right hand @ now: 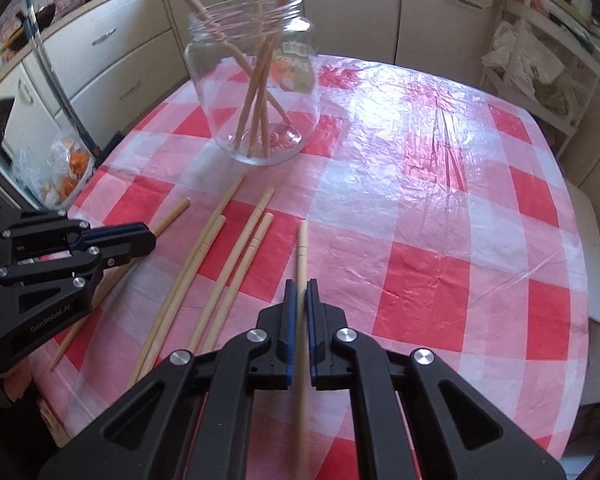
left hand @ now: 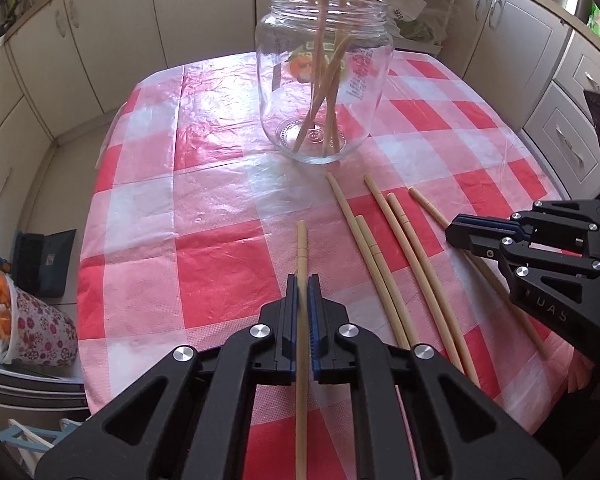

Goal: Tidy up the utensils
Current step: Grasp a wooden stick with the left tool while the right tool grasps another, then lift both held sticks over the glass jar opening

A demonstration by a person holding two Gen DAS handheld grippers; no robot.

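A clear glass jar stands on the red-and-white checked tablecloth and holds several wooden chopsticks; it also shows in the right wrist view. My left gripper is shut on a chopstick that points toward the jar. My right gripper is shut on another chopstick. Several loose chopsticks lie on the cloth between the grippers, seen also in the right wrist view. The right gripper shows at the right of the left view, the left gripper at the left of the right view.
The table is round with cream kitchen cabinets around it. A bag with orange contents sits beyond the table's left edge. A shelf with white bags stands at the far right.
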